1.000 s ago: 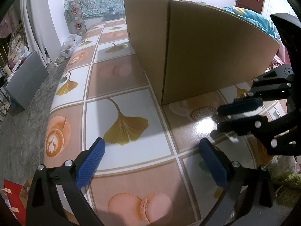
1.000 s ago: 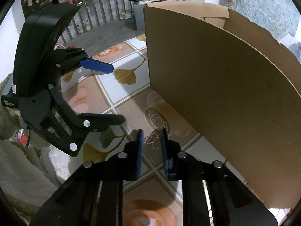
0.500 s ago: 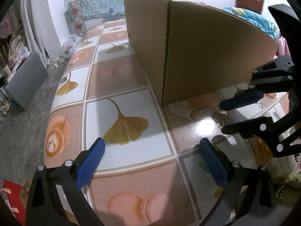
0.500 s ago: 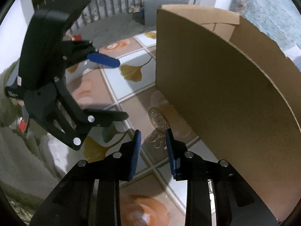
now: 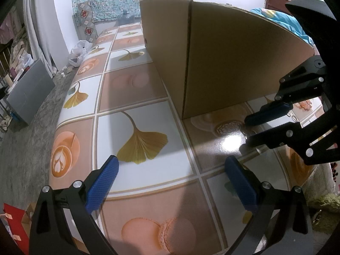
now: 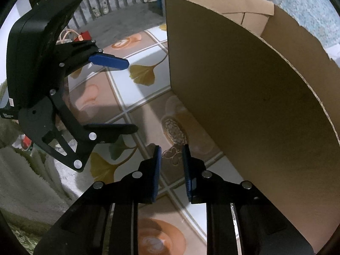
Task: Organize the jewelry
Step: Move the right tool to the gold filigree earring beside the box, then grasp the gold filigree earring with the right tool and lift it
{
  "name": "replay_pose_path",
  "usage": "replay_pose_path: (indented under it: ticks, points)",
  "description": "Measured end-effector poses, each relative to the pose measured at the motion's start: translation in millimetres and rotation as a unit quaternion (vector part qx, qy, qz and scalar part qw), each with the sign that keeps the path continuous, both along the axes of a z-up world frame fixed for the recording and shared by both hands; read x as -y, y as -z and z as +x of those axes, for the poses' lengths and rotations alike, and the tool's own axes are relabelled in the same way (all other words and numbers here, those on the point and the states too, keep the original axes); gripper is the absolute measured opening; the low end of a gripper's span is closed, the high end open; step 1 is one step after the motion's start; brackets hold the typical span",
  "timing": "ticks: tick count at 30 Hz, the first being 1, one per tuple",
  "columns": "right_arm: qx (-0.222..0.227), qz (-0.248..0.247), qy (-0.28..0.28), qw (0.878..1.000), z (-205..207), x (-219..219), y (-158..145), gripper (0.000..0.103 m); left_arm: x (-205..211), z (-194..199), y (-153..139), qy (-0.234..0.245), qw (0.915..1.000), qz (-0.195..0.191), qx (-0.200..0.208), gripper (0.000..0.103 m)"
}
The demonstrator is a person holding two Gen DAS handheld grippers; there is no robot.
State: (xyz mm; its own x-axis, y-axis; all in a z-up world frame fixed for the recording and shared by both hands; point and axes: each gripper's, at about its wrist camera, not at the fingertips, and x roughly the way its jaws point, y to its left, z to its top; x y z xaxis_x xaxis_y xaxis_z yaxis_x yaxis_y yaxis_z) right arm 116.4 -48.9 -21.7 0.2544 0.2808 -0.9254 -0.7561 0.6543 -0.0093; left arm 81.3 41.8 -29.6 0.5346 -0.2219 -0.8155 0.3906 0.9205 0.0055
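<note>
Now closing: right gripper [image 6: 171,150] jaws narrowing around a small gold butterfly-shaped piece of jewelry [image 6: 172,156] lying flat on the patterned tablecloth [image 5: 148,106], just in front of the cardboard box [image 6: 244,85]. Pads either side of the piece, not yet seen pressing on it; nothing lifted. Compared with a second back: jaws then almost shut, tips just short of the piece; half a second back, spread wider and shifted a little closer to the box; now drawing in again with the piece framed between the tips. Reads as a failed or abandoned first pinch, re-opened and re-aimed, second attempt under way. Jewelry itself apparently in the same spot throughout, near the printed round biscuit motif. From the left wrist view, right gripper lower and further into frame than before, tips down at the glare patch on the cloth. Left gripper [image 5: 172,182] wide open, empty, hovering over the ginkgo-leaf tile, unchanged across all three moments. Task barely begun: piece not yet secured, destination presumably the box. Thin, flat item on slick cloth; likely to slide out.
</note>
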Motion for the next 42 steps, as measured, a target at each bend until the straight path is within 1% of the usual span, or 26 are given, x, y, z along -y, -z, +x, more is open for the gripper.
replay_pose_path:
  ticks: [7,18,21,25,27,29,31,33,35,38,40,42]
  points:
    - [-0.003,0.005,0.005,1.000,4.0,1.5,0.4,0.018,0.5,0.3,-1.0,0.000,1.0000,0.000,0.001,0.098]
    - [0.014,0.020,0.020,1.000,-5.1,17.9,-22.2,0.018,0.4,0.9,-0.5,-0.004,1.0000,-0.001,0.001,0.098]
    - [0.022,0.027,0.033,0.999,-9.5,24.2,-29.5,0.017,1.2,1.6,-0.2,-0.009,1.0000,-0.002,0.004,0.098]
    - [0.036,0.042,0.064,0.996,-22.0,41.7,-44.0,0.018,1.6,3.2,1.0,-0.017,0.9999,0.000,0.002,0.098]
    - [0.043,0.048,0.087,0.994,-31.5,54.8,-50.8,0.017,4.0,3.5,-0.4,-0.018,0.9998,0.012,0.002,0.098]
    - [0.049,0.049,0.110,0.992,-40.8,65.8,-55.3,0.017,6.7,-0.1,-3.5,-0.017,0.9995,0.023,0.014,0.098]
    - [0.053,0.052,0.135,0.988,-48.6,80.1,-59.5,0.017,10.1,-7.1,-11.2,-0.005,0.9993,0.018,0.033,0.098]
    - [0.057,0.053,0.160,0.984,-55.0,95.8,-60.7,0.018,17.7,-14.0,-22.1,0.016,0.9987,0.000,0.049,0.098]
    - [0.061,0.053,0.182,0.980,-61.7,109.7,-61.9,0.018,28.4,-18.7,-28.7,0.038,0.9976,-0.016,0.056,0.098]
    - [0.069,0.056,0.212,0.973,-71.3,129.2,-61.7,0.018,53.9,-21.3,-33.5,0.076,0.9954,-0.037,0.046,0.097]
    - [0.074,0.060,0.227,0.969,-75.5,140.9,-62.1,0.018,73.6,-23.4,-35.2,0.103,0.9925,-0.051,0.040,0.092]
    - [0.079,0.065,0.238,0.966,-79.2,150.3,-63.9,0.018,95.9,-26.6,-35.2,0.131,0.9890,-0.060,0.034,0.084]
